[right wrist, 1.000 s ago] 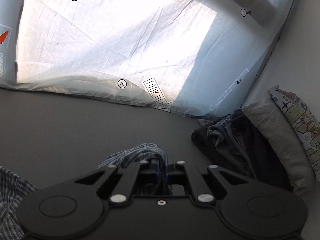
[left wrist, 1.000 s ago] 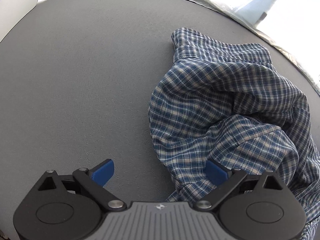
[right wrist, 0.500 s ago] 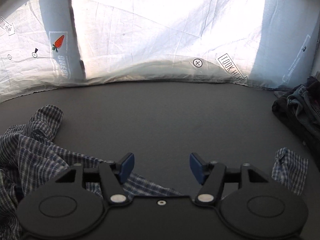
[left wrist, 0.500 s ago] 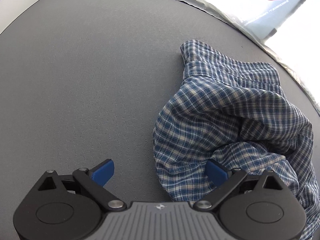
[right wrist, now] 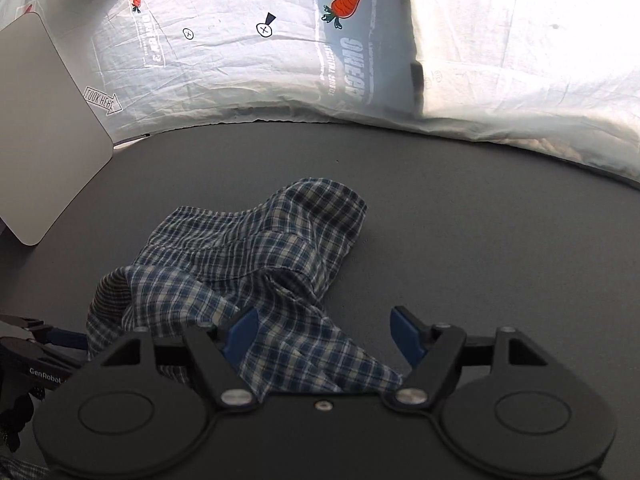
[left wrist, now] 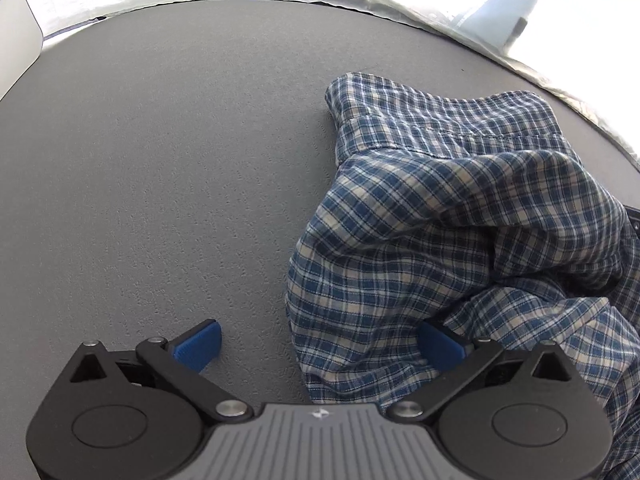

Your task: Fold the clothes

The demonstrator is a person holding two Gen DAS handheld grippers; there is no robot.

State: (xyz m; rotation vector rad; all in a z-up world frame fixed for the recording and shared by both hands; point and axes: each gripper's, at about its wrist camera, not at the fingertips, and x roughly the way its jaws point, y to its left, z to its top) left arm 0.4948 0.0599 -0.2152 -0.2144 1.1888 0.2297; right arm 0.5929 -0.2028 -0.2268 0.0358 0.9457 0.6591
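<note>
A crumpled blue and white checked shirt [left wrist: 448, 216] lies on the dark grey table [left wrist: 160, 168]; it also shows in the right wrist view [right wrist: 256, 256]. My left gripper [left wrist: 320, 344] is open, low over the shirt's near left edge, with cloth lying between the blue pads and over the right one. My right gripper [right wrist: 324, 332] is open above the shirt's near right part, holding nothing. The left gripper's body [right wrist: 36, 360] shows at the left edge of the right wrist view.
A white printed sheet with carrot marks [right wrist: 348, 40] hangs behind the table's far edge. A flat light grey board [right wrist: 44, 136] stands at the far left. The grey table [right wrist: 500, 232] stretches right of the shirt.
My right gripper opened and let go of the shirt cloth, then swung left to face the shirt pile. My left gripper stayed open and shifted slightly over the shirt's edge.
</note>
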